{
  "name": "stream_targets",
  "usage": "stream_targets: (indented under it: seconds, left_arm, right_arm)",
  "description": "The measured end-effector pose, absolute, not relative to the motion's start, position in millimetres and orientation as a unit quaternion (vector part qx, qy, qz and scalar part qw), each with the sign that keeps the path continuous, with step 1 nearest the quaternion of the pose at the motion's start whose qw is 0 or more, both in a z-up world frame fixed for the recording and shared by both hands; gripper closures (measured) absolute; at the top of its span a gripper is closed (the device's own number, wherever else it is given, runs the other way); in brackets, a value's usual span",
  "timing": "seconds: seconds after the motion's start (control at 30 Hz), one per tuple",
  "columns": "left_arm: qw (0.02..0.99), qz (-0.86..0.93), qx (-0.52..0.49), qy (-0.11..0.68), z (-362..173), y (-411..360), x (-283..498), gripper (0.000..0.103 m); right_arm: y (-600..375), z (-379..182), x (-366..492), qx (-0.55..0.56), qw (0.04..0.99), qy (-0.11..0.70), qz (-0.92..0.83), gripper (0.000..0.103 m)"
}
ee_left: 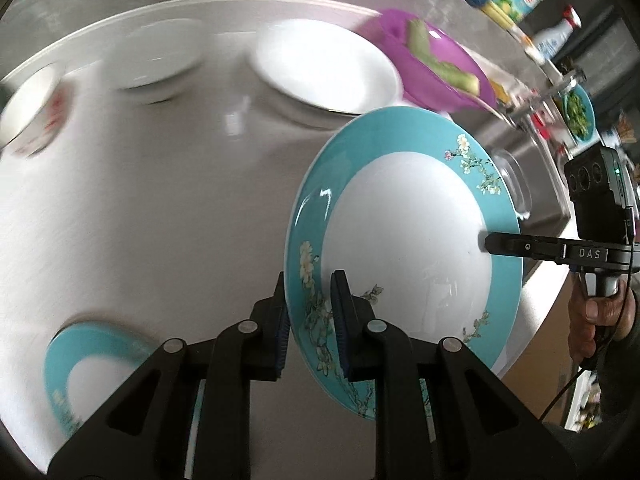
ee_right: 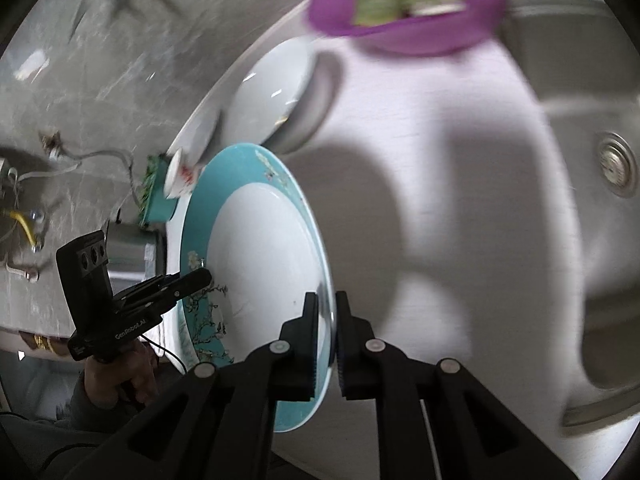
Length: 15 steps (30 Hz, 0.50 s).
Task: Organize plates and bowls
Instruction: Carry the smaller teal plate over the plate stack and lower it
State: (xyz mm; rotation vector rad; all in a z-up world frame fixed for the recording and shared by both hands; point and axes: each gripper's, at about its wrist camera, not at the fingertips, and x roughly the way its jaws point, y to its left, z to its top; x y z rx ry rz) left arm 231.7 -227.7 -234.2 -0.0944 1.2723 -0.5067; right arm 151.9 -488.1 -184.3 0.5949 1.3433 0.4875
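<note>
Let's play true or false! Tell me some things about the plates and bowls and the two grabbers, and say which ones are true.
1. Both grabbers hold the same teal plate. True: the left gripper and the right gripper each clamp its rim.
2. The purple bowl is empty. False: green food lies in it.
3. A second teal plate lies on the counter. True.
4. The held plate lies flat on the counter. False: it is lifted and tilted on edge.

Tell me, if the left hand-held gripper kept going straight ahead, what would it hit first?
Probably the white plate beyond the teal plate that the left hand-held gripper grips, though depth is unclear.
</note>
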Motion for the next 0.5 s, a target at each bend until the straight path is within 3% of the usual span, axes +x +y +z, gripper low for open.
stream_targets:
  seconds: [0.27, 0.5]
  left_arm:
    - [0.793, -0.156, -0.080, 0.583, -221, -109, 191, 0.086]
    - [0.791, -0.092, -0.106, 0.595, -242, -23, 153, 0.084]
  right_arm:
    - [-374, -180, 162, 0.222, 0.691, 0.620, 0.298, 0.091]
    - [-285, -195, 156, 0.181, 0.665, 0.640, 0.340, 0.091]
